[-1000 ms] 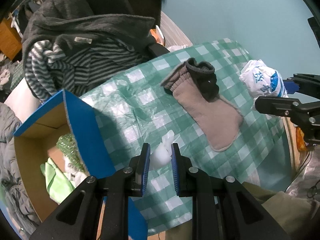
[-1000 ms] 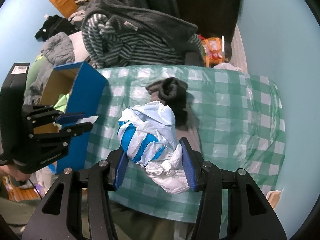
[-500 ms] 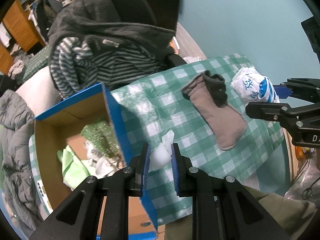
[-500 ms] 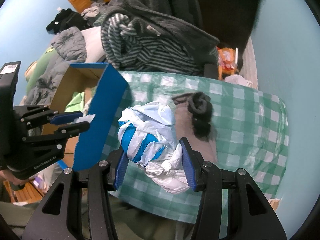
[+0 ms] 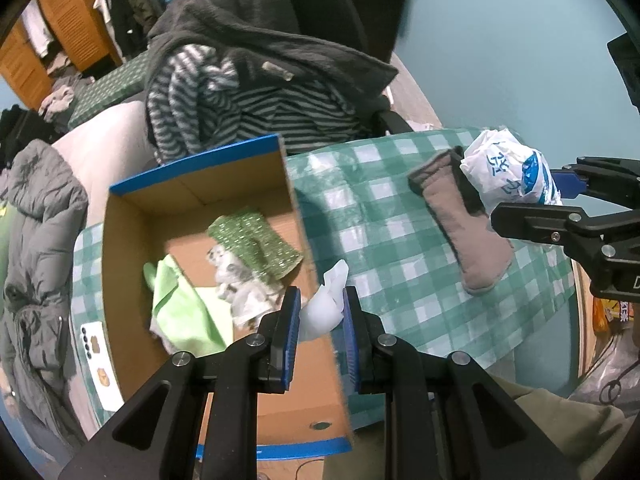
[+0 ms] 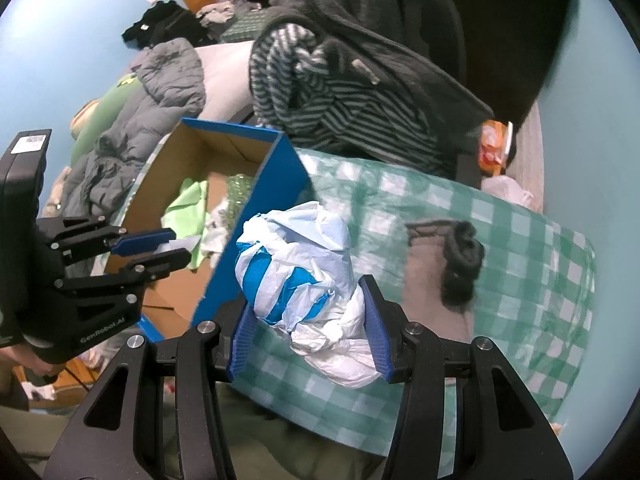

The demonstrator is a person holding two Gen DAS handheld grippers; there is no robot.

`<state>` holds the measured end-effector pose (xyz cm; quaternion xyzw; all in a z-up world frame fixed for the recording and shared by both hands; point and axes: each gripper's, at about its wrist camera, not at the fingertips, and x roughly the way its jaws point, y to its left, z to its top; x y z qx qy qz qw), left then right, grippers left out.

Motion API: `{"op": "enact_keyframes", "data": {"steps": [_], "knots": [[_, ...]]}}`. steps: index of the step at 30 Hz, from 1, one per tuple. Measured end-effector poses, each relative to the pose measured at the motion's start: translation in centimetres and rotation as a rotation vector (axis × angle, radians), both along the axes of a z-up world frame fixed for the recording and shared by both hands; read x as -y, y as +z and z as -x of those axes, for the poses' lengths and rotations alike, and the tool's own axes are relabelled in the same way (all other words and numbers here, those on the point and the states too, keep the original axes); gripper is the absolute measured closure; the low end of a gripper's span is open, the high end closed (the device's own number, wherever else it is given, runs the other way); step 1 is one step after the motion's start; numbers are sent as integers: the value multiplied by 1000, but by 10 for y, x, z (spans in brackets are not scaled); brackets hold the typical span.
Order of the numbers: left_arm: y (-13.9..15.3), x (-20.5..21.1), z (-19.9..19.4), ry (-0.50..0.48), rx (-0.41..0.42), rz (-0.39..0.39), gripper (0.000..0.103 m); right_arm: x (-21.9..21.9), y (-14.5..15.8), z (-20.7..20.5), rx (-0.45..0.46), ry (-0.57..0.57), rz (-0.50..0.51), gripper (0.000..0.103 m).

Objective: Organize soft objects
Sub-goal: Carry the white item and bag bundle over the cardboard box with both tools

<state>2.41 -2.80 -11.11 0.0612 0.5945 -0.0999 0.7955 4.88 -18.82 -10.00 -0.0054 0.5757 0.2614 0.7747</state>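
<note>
Both wrist cameras look steeply down, close above the checked table (image 5: 384, 216); both views share the open box (image 6: 224, 152).

A dark grey fleece hooded jacket (image 5: 280, 44) and a grey-and-white striped knit sweater (image 5: 256, 112) hang heaped over a black office chair (image 5: 332, 4) behind the counter, which is covered by a green-and-white checked plastic cloth (image 5: 384, 240). To the left, a grey quilted puffer jacket (image 5: 36, 216) lies crumpled beside a pale bed (image 5: 108, 140). Orange-brown louvred wooden wardrobe doors (image 5: 76, 20) stand at the far end of the room, with dark clothes (image 6: 160, 26) piled near them. A plain light-blue wall (image 5: 500, 40) rises on the right. An orange packet (image 6: 494, 146) sits just past the chair.
</note>
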Motion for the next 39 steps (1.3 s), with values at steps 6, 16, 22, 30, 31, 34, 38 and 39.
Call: {"op": "enact_keyframes", "data": {"steps": [6, 16, 22, 30, 31, 34, 38, 39], "knots": [[1, -29, 6, 52, 5, -2, 83, -29, 3, -3, 8, 50, -7, 54], [-4, -76, 15, 141, -2, -11, 83, -85, 0, -6, 7, 127, -6, 54], [-11, -101, 18, 184, -16, -30, 83, -121, -5, -8, 4, 176, 3, 54], [-30, -126, 14, 217, -48, -51, 82, -157, -23, -14, -34, 213, 10, 54], [-32, -129, 13, 219, -50, -53, 82, -159, -26, -15, -40, 211, 11, 54], [-39, -134, 9, 225, -63, -46, 81, -166, -36, -19, -69, 203, 11, 54], [-48, -138, 4, 231, -85, -33, 80, -173, -46, -23, -92, 200, 21, 53], [-50, -139, 3, 233, -91, -33, 80, -175, -49, -24, -93, 197, 25, 52]]}}
